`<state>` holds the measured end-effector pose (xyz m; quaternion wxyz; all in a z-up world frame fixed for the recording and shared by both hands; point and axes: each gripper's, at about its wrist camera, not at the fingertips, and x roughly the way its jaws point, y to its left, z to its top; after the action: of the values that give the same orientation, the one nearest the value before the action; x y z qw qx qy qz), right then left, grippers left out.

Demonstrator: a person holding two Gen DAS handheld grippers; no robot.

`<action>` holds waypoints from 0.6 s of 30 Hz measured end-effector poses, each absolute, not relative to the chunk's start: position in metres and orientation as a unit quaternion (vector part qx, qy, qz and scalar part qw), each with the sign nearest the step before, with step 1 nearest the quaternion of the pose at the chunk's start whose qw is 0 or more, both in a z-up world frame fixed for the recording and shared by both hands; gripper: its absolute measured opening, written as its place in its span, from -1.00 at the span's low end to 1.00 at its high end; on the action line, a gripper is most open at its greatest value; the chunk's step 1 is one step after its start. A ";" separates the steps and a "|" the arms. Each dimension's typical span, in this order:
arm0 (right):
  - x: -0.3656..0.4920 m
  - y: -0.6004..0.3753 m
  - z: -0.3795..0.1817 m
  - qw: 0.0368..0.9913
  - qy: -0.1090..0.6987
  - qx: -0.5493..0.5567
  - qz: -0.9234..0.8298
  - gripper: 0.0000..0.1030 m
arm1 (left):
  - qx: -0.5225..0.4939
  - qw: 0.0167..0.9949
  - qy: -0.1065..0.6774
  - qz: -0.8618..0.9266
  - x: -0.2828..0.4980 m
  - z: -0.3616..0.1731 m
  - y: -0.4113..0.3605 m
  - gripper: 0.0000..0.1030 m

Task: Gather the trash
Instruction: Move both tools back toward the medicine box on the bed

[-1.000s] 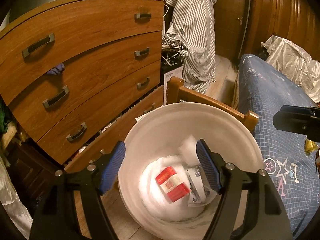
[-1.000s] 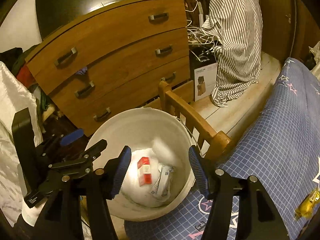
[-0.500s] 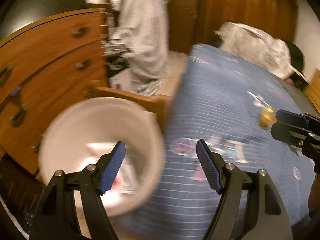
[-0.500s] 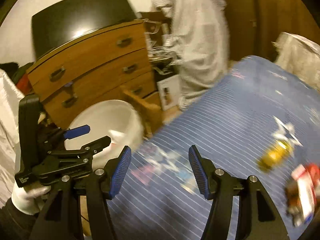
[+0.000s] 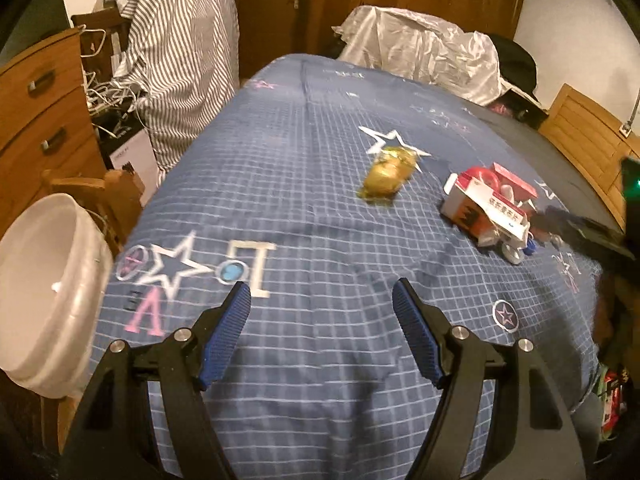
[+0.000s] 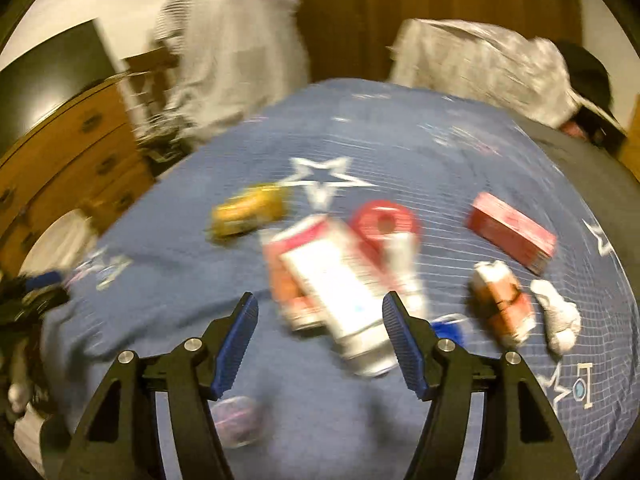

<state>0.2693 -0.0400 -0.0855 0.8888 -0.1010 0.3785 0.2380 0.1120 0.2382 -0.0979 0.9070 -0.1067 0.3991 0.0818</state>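
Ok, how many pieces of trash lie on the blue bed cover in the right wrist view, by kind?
Yellow wrapper: 1
Red box: 1
Orange-and-white pack: 1
White tissue wad: 1
Red-and-white heap: 1, too blurred to split
Total: 5

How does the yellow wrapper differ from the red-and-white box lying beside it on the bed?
The yellow wrapper is a crumpled, shiny, rounded lump; the red-and-white box is a flat-sided carton with printed text. The wrapper looks smaller than the box. The wrapper lies alone near a white star print, while the box sits in a cluster with other red and white packaging. Both rest on the blue checked bedspread, untouched by either gripper.
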 end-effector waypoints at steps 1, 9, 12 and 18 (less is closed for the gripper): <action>0.283 -0.047 -0.090 0.890 0.381 -0.095 0.232 0.27 | -0.109 0.905 0.402 0.081 0.115 -0.100 0.235 0.36; 0.284 -0.020 -0.125 0.850 0.410 -0.097 0.315 0.19 | -0.110 0.902 0.412 0.062 0.122 -0.100 0.209 0.36; 0.218 0.007 -0.116 0.783 0.394 -0.132 0.462 0.15 | -0.108 0.901 0.416 0.061 0.125 -0.103 0.206 0.36; 0.165 -0.023 -0.105 0.751 0.387 -0.104 0.525 0.16 | -0.090 0.903 0.419 0.029 0.138 -0.106 0.188 0.39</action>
<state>0.1647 -0.0232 -0.1047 0.7509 -0.1036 0.3875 0.5247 0.1375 0.1876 -0.1057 0.9032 -0.0895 0.4188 0.0289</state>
